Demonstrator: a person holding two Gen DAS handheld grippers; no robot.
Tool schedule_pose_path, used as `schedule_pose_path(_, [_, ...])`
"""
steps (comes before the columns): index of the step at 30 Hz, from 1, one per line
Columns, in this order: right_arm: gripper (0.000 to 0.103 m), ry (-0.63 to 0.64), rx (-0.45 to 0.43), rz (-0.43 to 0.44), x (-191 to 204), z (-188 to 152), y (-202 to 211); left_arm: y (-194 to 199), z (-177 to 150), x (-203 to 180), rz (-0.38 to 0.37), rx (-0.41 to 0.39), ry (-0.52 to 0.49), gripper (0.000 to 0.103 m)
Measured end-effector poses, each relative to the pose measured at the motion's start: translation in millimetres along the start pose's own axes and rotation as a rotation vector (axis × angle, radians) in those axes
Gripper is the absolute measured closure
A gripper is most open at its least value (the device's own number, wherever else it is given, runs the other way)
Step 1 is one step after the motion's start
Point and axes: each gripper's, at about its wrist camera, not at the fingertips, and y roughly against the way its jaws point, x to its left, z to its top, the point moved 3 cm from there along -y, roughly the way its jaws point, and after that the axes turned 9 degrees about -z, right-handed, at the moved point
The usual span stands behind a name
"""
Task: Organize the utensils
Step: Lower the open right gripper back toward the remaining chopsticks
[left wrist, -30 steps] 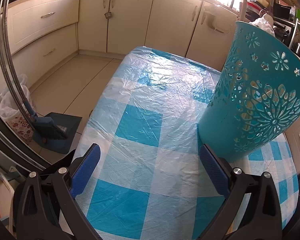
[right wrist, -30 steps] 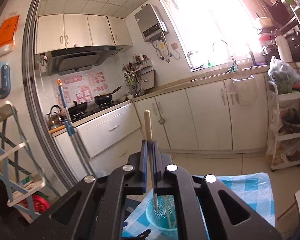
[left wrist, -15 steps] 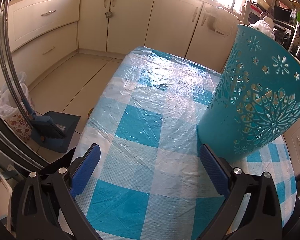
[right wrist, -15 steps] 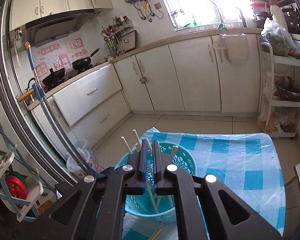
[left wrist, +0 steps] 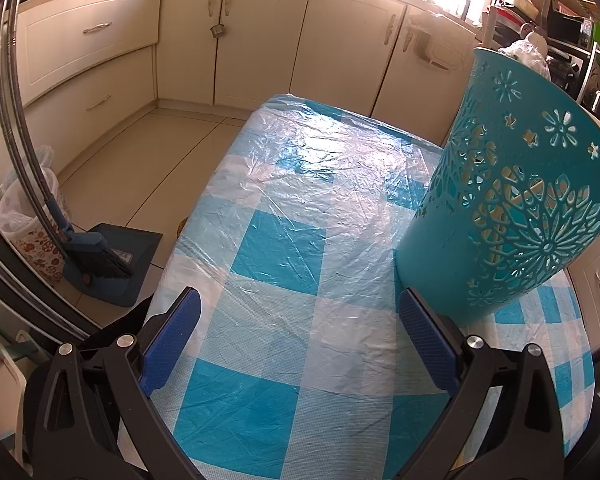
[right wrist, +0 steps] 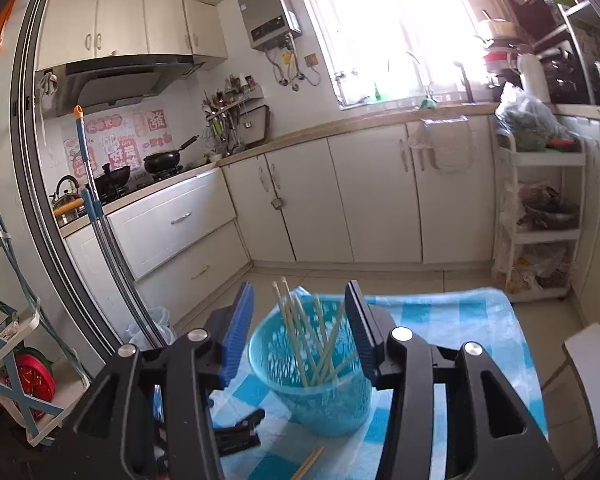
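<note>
A: Surroundings of the basket?
B: It stands on the checked worktop. One loose chopstick lies on the cloth near its base. A broom stands on the floor beyond the worktop edge.
A: Fingers?
B: Right gripper has just been opening, nothing between; the chopsticks stand in the basket beyond. Left gripper spread wide, empty, basket just beside its right finger.
</note>
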Motion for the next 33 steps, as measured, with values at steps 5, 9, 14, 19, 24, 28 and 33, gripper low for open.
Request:
schedule_pose_path(5, [0.068,0.055,0.275,-0.039,14,-99,-33,0,-1,-2,0.002,0.000,-0.004,0.008])
schedule_pose_path(9, [0.078,0.064,0.436,-0.046,20,-147,-66,0,-1,-2,0.005,0.001,-0.003,0.008])
schedule_pose_path(14, [0.078,0.082,0.472,-0.087,24,-155,-92,0,0,-1,0.005,0.001,0.001,0.008])
schedule_pose_path(19, [0.078,0.092,0.502,-0.142,23,-163,-106,0,1,0,0.000,-0.002,0.004,0.008])
schedule_pose_path(24, [0.079,0.120,0.495,-0.170,19,-166,-107,-1,1,0,-0.001,-0.002,0.003,0.008])
schedule_pose_path(28, [0.080,0.160,0.494,-0.167,18,-167,-107,0,0,0,-0.001,0.000,0.003,0.008])
schedule_pose_path(33, [0.090,0.228,0.509,-0.151,5,-169,-94,-1,1,2,-0.004,0.003,0.008,0.008])
